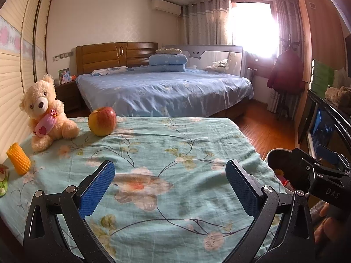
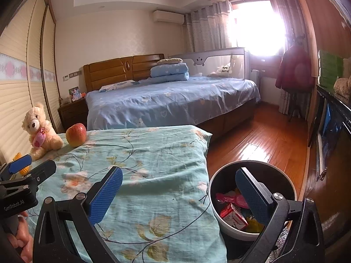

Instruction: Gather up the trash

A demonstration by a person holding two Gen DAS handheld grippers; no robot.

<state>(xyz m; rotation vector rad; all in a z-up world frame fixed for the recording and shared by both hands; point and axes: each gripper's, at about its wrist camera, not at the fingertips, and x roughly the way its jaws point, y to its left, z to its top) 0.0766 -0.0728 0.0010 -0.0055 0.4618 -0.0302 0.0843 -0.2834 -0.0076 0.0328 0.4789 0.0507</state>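
**Bin Filling, Table Nearly Cleared**

The bedroom was bright with glare from the curtained window (image 1: 252,28), and a bed (image 1: 164,87) in blue sheets lay beyond the work surface. That surface was a table draped in a pale green floral cloth (image 1: 166,153), and most of it lay bare.

Both tongs hovered low over the near end of the cloth. The left gripper (image 1: 170,188) stood with its blue pads spread wide and nothing between them. The right gripper (image 2: 178,197) was spread just as wide and equally empty, one finger over the cloth and the other over the mouth of the bin.

The bin (image 2: 214,199), a round pale tub with a dark inside, sat on the floor just off the table's right corner. Trash already lay in it: a pink wrapper (image 2: 230,198), a small red-and-white carton (image 2: 233,215) and something yellow (image 2: 254,221) beneath.

Judging by that, the collecting looked well along. What stayed on the table was gathered at the far left: a teddy bear (image 1: 45,114), an apple (image 1: 102,120) just beside it, and a yellow toy corn cob (image 1: 18,161) nearer the edge. At the very left margin a scrap of printed packaging (image 1: 3,180) showed, cut off by the frame; that seemed the likeliest piece left to collect, though I could not tell what it was.
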